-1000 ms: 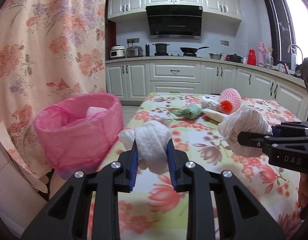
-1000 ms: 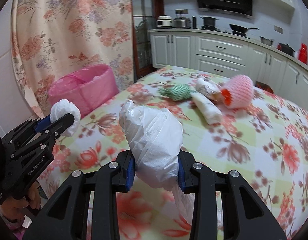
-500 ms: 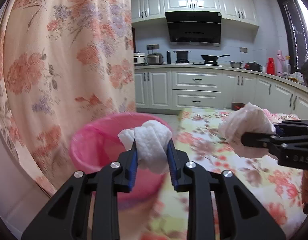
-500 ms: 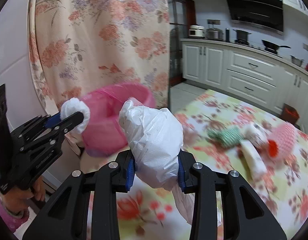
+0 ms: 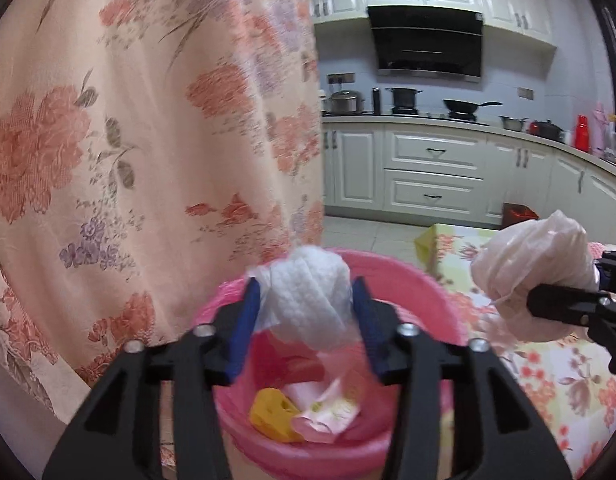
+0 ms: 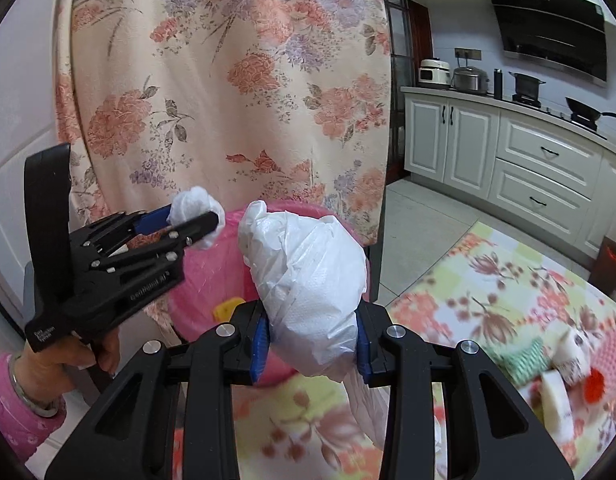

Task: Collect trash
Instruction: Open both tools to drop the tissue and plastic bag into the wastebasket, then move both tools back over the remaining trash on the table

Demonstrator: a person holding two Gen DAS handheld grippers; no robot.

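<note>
The left hand-held gripper (image 5: 306,304) has swung off the floral surface (image 5: 547,364) and now hangs over the mouth of the pink bin (image 5: 423,280). Its jaws have parted from a half-second ago: the blue pads (image 5: 244,328) stand wider than the paper wad (image 5: 308,300), which seems to be slipping free, so the drop is likely under way. The right hand-held gripper (image 6: 311,330) has followed and stays clamped on the bagged wad (image 6: 308,272), just beside the bin's near rim, above the surface edge. Inside the bin lie a yellow scrap (image 5: 274,408) and pale wrappers. The curtain (image 5: 148,140) hangs close behind the bin, leaving little room there; the kitchen side is open. More trash (image 6: 555,364) lies on the surface, well apart from the bin.
</note>
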